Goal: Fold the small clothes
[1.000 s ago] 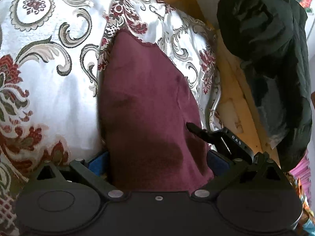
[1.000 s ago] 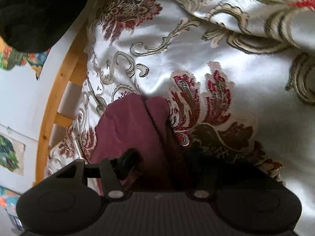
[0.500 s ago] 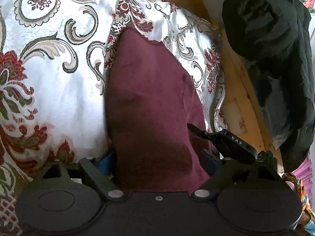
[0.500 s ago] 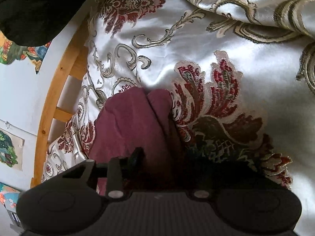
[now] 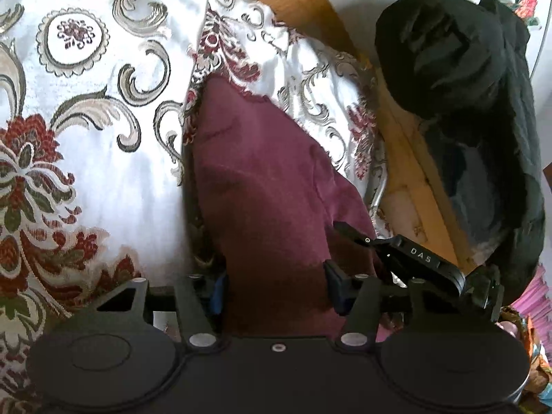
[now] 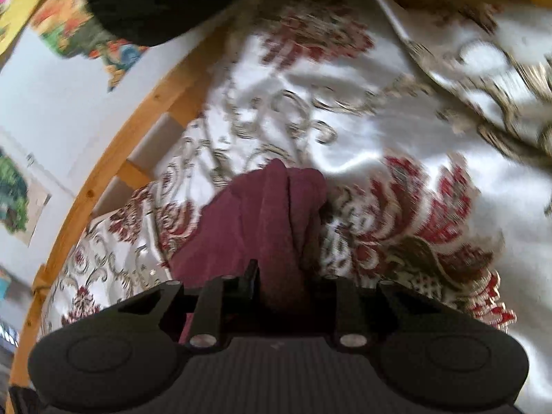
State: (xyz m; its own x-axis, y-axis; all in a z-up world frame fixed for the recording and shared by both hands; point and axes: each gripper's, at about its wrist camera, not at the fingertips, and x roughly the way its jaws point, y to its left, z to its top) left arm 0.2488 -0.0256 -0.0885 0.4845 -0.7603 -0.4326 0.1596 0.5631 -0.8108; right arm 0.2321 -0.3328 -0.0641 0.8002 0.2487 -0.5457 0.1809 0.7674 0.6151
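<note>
On bedspread [image 5: 89,158], one maroon garment [image 5: 269,186]

— Any lettering legible here?
— Only "DAS", white capitals on the black clamp arm [image 5: 419,253] seen in the left wrist view.
— And the right wrist view?
— Nothing readable; it is blurred.

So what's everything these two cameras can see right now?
maroon garment: one, dark red, lying on the bedspread, near end between both grippers' fingers
bedspread: one, white satin with red and gold flowers, under the garment
bed frame: one, light wood, along the bedspread's edge
black clothing: one heap, black, beyond the frame
pictures: several, colourful, on the wall
left hand-held gripper: one, black, around the garment
right hand-held gripper: one, black, around the garment
</note>
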